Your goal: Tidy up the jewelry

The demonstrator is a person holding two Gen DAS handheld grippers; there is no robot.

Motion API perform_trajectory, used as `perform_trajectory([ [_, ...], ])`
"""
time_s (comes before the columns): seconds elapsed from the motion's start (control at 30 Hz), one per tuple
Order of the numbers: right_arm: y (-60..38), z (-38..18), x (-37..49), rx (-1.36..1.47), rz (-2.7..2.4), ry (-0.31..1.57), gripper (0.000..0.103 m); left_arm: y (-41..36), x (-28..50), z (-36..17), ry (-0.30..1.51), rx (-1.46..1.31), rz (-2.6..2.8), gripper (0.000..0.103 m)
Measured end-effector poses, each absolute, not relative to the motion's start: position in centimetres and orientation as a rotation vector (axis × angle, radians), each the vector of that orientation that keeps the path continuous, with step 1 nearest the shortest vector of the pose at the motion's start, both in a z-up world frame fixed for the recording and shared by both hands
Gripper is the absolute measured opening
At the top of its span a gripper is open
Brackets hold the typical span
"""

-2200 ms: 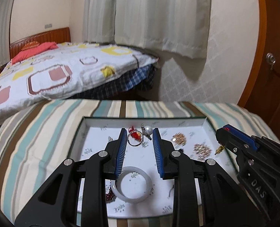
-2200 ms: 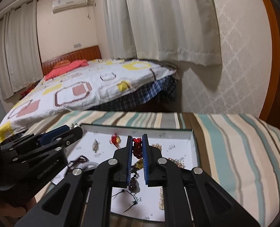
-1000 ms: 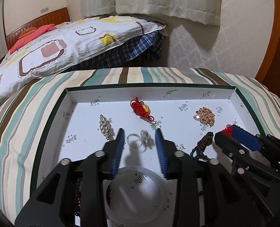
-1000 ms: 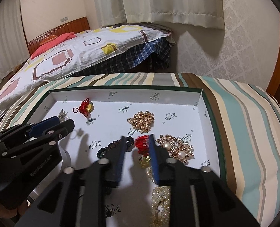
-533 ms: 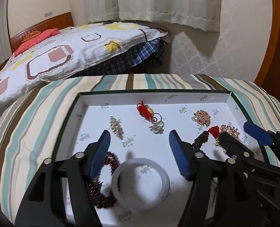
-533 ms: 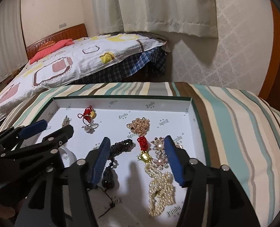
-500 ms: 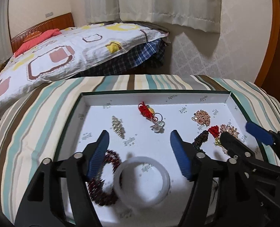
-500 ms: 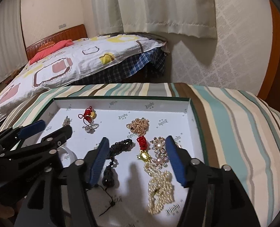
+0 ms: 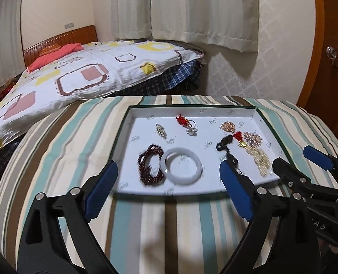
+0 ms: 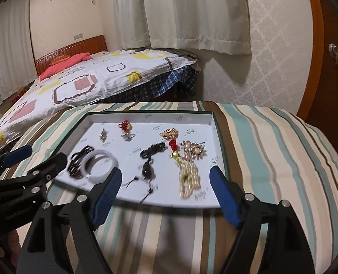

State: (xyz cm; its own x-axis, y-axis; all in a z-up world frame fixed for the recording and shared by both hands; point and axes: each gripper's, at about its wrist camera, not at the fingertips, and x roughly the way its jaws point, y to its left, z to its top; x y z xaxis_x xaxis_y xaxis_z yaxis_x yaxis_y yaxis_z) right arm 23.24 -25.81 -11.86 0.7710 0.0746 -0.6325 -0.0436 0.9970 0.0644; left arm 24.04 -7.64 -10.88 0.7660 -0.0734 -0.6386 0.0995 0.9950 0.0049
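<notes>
The jewelry lies spread inside a shallow white tray [image 9: 263, 126] that sits on a striped cloth [image 9: 77, 137]. Near the front edge is a pale bangle [image 9: 182, 168], and a dark red bead bracelet [image 9: 151, 164] touches it on its left side. Behind them are a small sparkling brooch [image 9: 161, 130] and a red knot charm [image 9: 182, 119] with a thin ring [image 9: 191, 130] just beside it. On the right side lie a black cord piece [image 9: 225, 142], a small red ornament [image 9: 238, 135], a gold chain [image 9: 227, 126], a pearl brooch [image 9: 252, 138] and a pale bead strand [image 9: 260, 157]; these are close together and some touch each other.

I think the bangle is stiff, smooth and maybe breakable, so it is better to pinch it across the band, not too hard. The bead bracelet, the chain and the strand are soft and will hang down and swing; taking them in the middle of the bunch seems safest, and the pieces on the right may catch each other when lifted. The ring and the brooches are very light and small, and they could slip from the pads.

The left gripper [image 9: 167, 189] is spread wide with nothing between its fingers, and hangs over the front edge of the tray, apart from every piece. The right gripper [image 10: 165, 189] is also wide apart and holds nothing, above the front right part of the tray. Beyond the cloth there is a bed [image 9: 89, 73].
</notes>
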Motion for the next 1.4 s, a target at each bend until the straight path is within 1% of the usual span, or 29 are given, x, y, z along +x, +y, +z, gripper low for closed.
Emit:
perform_trajectory([
  [0.17,-25.4,-9.8,19.4,0.034,0.075,0.644,0.078,-6.4,19.7,-8.7,0.659,0.030,-0.081,0.090],
  [0.3,-25.5,-8.0,16.8,0.044,0.079,0.608,0.079,-5.6,16.5,-6.8,0.612,0.023,-0.070,0.093],
  [0.57,-25.3,-4.2,12.2,0.030,0.082,0.533,0.081,-4.0,11.8,-3.1,0.567,-0.009,-0.062,0.094],
  [0.63,-25.2,-3.5,11.3,0.025,0.085,0.518,0.081,-3.5,10.7,-2.1,0.550,-0.018,-0.050,0.097],
  [0.7,-25.1,-2.8,10.4,0.017,0.084,0.504,0.082,-3.1,9.6,-1.3,0.528,-0.021,-0.033,0.097],
  [1.07,-25.2,-0.1,6.3,0.003,0.083,0.437,0.083,-1.2,5.5,1.8,0.484,-0.067,-0.002,0.098],
  [1.4,-25.1,0.8,5.2,-0.001,0.082,0.405,0.083,-1.4,3.6,3.1,0.426,-0.040,-0.008,0.098],
])
